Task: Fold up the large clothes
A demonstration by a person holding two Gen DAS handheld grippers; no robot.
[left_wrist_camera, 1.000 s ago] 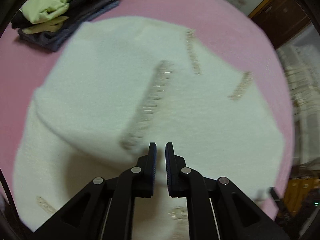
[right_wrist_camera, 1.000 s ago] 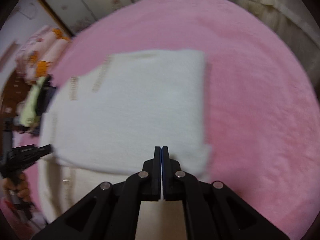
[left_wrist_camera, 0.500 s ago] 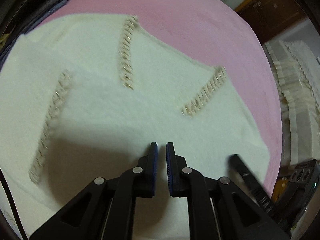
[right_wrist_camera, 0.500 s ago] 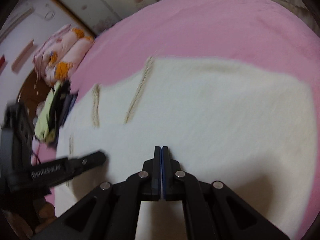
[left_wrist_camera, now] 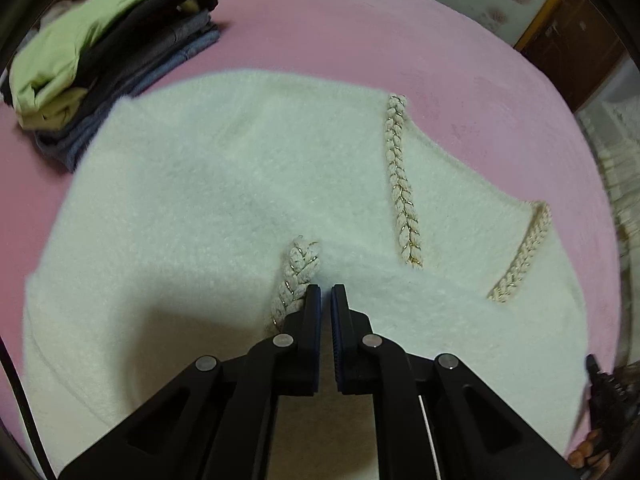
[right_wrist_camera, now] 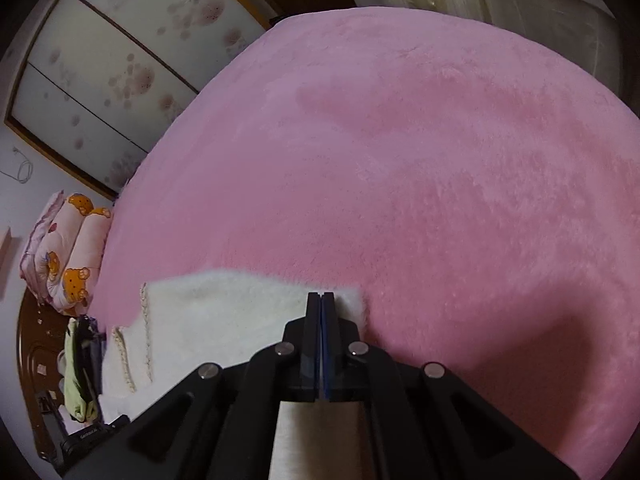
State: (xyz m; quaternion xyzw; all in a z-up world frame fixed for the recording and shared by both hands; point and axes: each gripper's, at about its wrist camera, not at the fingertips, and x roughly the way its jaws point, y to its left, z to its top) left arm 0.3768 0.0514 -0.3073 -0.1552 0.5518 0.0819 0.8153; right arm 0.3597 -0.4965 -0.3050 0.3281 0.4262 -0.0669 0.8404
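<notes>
The white garment (left_wrist_camera: 208,200) was fluffy knit with braided, gold-flecked trim (left_wrist_camera: 402,184), the pink blanket (right_wrist_camera: 420,168) plush and matt, the grippers' fingers (left_wrist_camera: 312,332) matt black plastic with metal pins.

White fluffy garment (left_wrist_camera: 208,200) lies spread flat on pink bed (left_wrist_camera: 360,48), pile soft and fuzzy. Three braided cream trims with gold thread: one long strip (left_wrist_camera: 402,188) running toward far edge of garment, second short strip (left_wrist_camera: 520,256) at its right side, third (left_wrist_camera: 296,280) near middle, emerging from under folded-over layer. Fold edge crosses lower half, casting shadow. In right wrist view, garment corner (right_wrist_camera: 248,312) sits toward bed's near left, rest of bed bare pink.
</notes>
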